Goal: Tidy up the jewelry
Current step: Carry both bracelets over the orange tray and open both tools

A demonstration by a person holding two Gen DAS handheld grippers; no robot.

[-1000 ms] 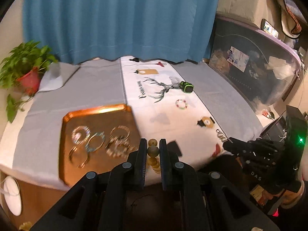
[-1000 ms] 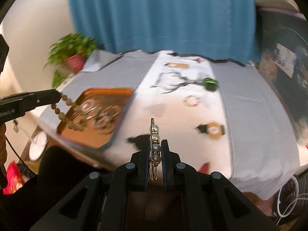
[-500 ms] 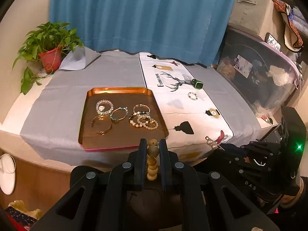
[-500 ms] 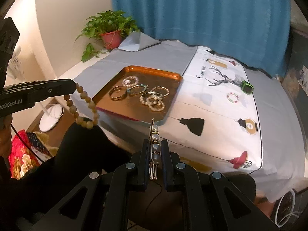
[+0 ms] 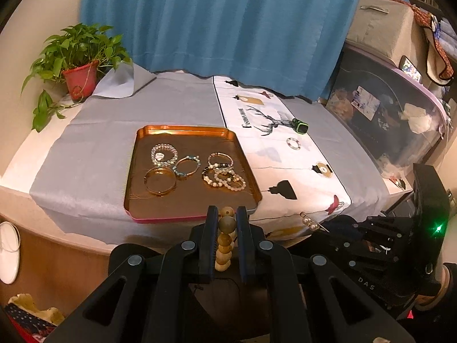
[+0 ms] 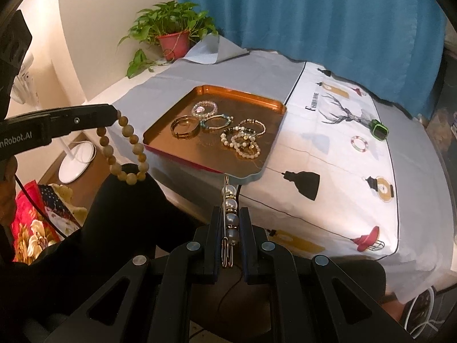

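Dangling from the left gripper [image 5: 224, 223], the wooden bead bracelet [image 6: 125, 148] hangs limp and light, one bead pinched between nearly closed jaws; a loose loop like that will likely swing. The right gripper [image 6: 231, 223] clamps a pearl pin [image 6: 230, 211], stiff, slippery, probably best held across its pearls. Both hover just short of the copper tray [image 5: 137, 200] on the cloth-covered surface [image 5: 94, 148].

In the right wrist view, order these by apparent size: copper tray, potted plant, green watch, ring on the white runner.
1. copper tray
2. potted plant
3. green watch and ring: look alike, not ranked.
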